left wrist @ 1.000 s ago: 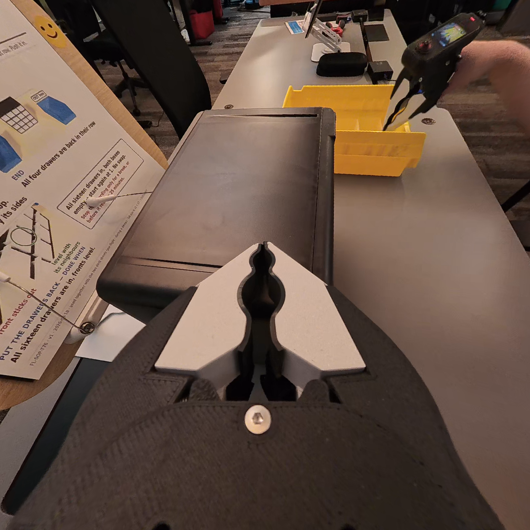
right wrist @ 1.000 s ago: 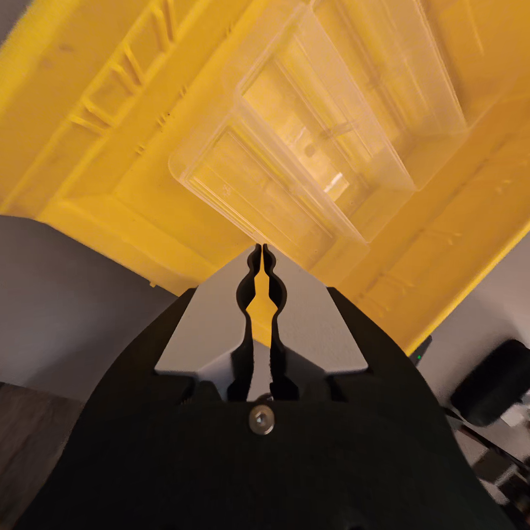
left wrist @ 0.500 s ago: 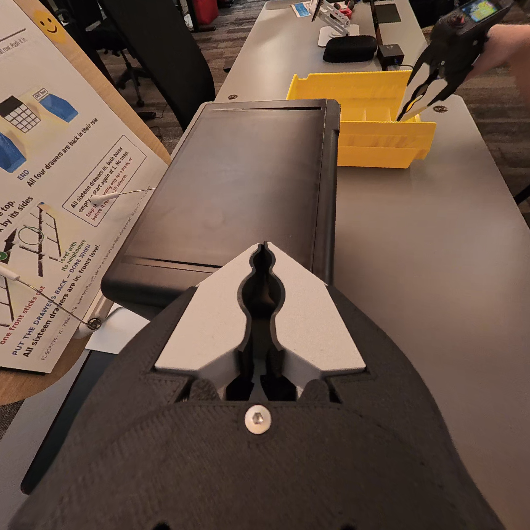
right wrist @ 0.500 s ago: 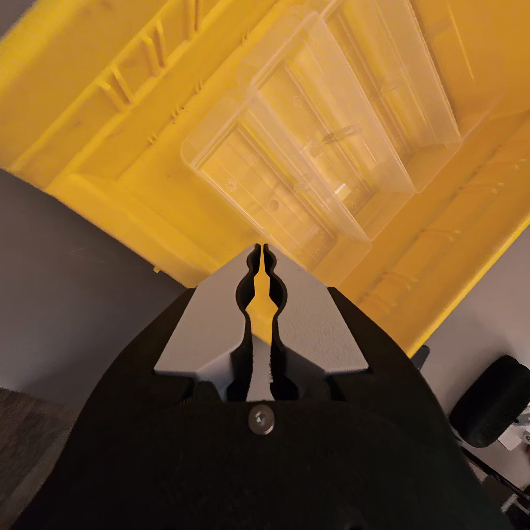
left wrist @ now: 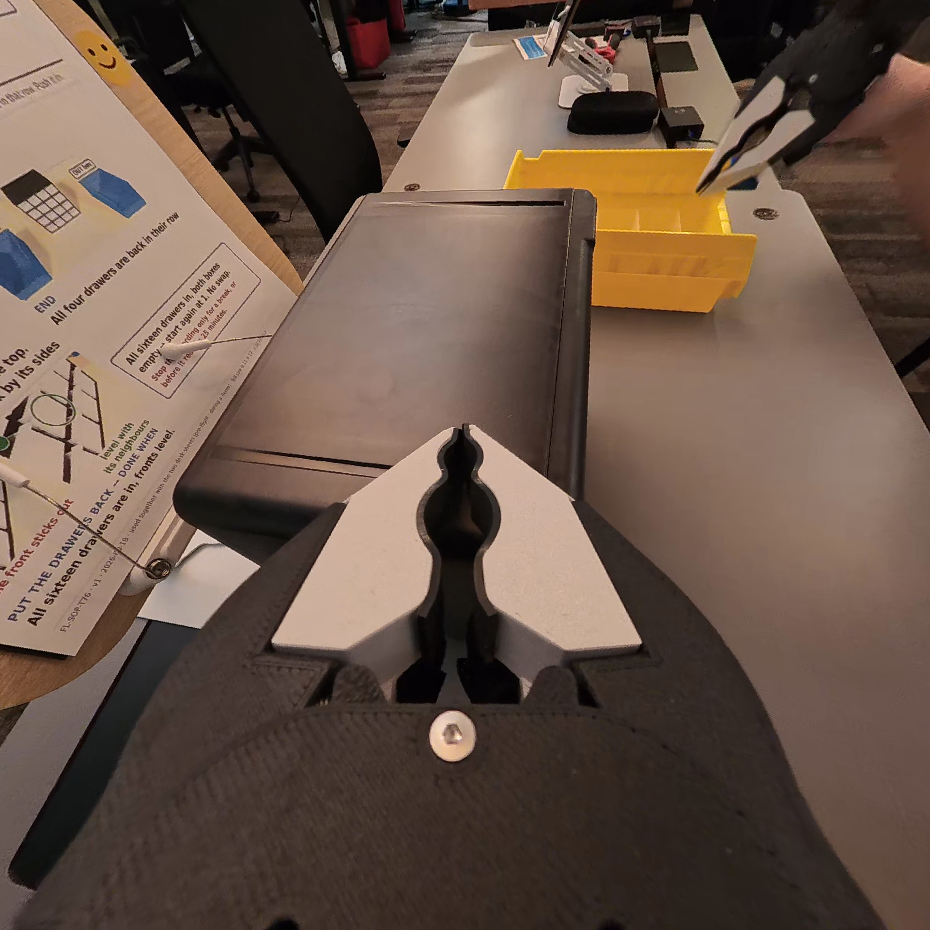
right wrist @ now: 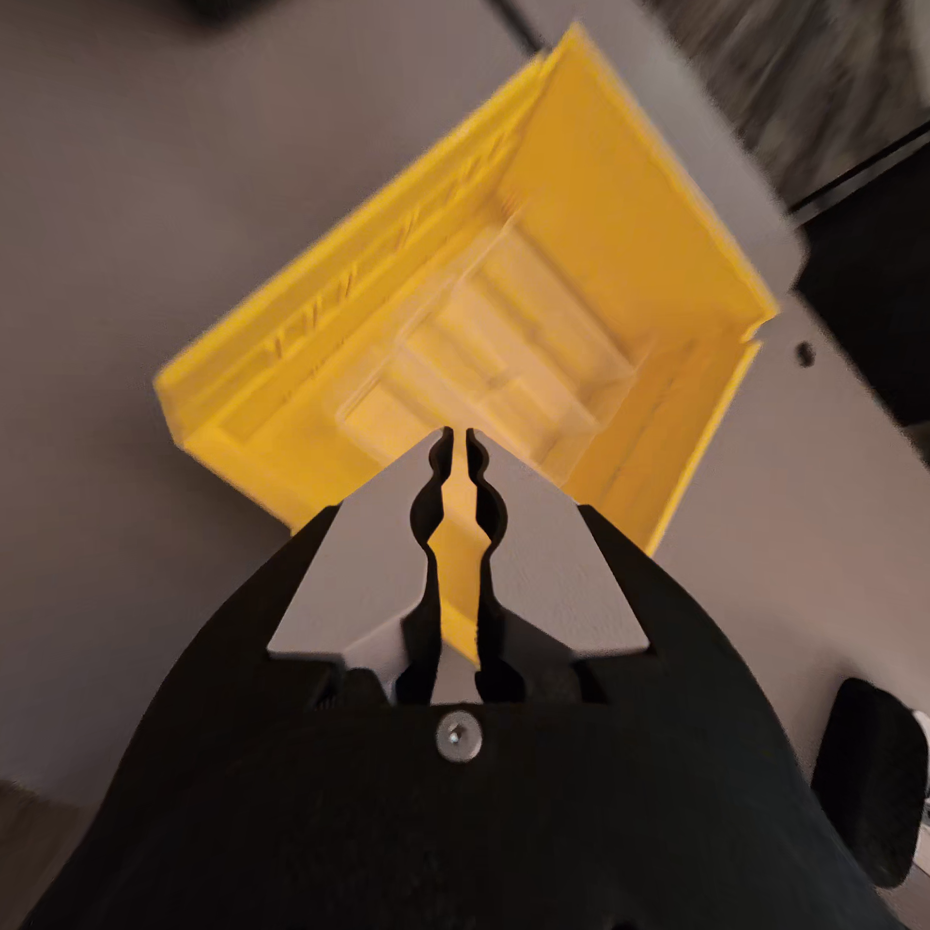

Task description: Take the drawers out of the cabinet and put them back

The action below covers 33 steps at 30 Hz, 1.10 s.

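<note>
dim warm light | left wrist view sharp, edges bowed | right wrist view motion-blurred

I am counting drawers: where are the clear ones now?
In the right wrist view, the clear drawers lie inside the yellow bin, just ahead of the right gripper.

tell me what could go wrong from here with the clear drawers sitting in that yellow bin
1. The clear drawers overlap in the yellow bin, so pinching one may drag its neighbour.
2. The right gripper has only a narrow gap between its fingers and the right wrist view is blurred; a grab now could miss a thin wall.
3. The left gripper is shut over the black cabinet and could bump it.
</note>
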Motion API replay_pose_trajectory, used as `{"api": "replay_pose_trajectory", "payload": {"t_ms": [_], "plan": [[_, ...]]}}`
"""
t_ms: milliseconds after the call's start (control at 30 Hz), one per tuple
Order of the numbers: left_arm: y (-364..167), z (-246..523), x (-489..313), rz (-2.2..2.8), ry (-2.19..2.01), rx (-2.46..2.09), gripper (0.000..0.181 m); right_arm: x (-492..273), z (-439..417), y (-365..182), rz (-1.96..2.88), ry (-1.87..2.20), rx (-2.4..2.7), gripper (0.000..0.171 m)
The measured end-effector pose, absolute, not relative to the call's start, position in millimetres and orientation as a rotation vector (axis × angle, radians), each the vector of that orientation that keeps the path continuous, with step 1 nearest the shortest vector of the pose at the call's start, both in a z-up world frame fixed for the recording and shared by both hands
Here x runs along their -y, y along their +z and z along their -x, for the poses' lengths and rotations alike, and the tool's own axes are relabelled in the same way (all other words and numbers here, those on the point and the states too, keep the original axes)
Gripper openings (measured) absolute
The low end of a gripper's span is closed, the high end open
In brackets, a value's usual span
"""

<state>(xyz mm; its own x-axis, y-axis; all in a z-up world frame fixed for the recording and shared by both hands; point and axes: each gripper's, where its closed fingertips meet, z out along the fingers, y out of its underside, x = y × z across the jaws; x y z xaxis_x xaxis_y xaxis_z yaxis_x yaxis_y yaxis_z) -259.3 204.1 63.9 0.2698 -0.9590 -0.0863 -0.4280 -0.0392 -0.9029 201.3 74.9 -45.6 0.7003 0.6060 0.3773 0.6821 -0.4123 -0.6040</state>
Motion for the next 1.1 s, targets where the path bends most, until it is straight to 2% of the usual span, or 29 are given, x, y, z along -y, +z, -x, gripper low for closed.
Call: {"api": "replay_pose_trajectory", "payload": {"t_ms": [167,267,333,433,633,800,967,1100], "plan": [[63.8,259.1,-204.3,1.642,-0.732,-1.3,0.0,-92.1,-173.6,53.5,1.757,-0.123,0.78,0.015],[63.8,259.1,-204.4,1.651,-0.725,-1.293,0.0,-90.2,-134.4,111.8,1.535,-0.021,0.708,0.028],[63.7,259.3,-204.4,1.657,-0.711,-1.285,0.0,-87.1,-99.8,139.6,1.412,0.076,0.709,0.038],[63.6,259.5,-204.3,1.678,-0.691,-1.266,0.0,-87.8,-51.4,166.1,1.258,0.138,0.739,0.041],[63.0,259.4,-205.0,1.758,-0.623,-1.223,0.0,-103.1,24.4,185.3,1.159,0.183,0.841,0.038],[62.7,259.2,-205.7,1.765,-0.576,-1.241,0.0,-101.9,65.7,187.5,1.147,0.374,0.918,0.033],[62.7,259.6,-205.3,1.791,-0.595,-1.217,0.0,-109.9,73.4,172.0,1.253,0.445,0.969,0.033],[62.4,259.6,-205.1,1.796,-0.58,-1.216,0.0,-118.8,62.3,157.5,1.325,0.302,0.999,0.033]]}}
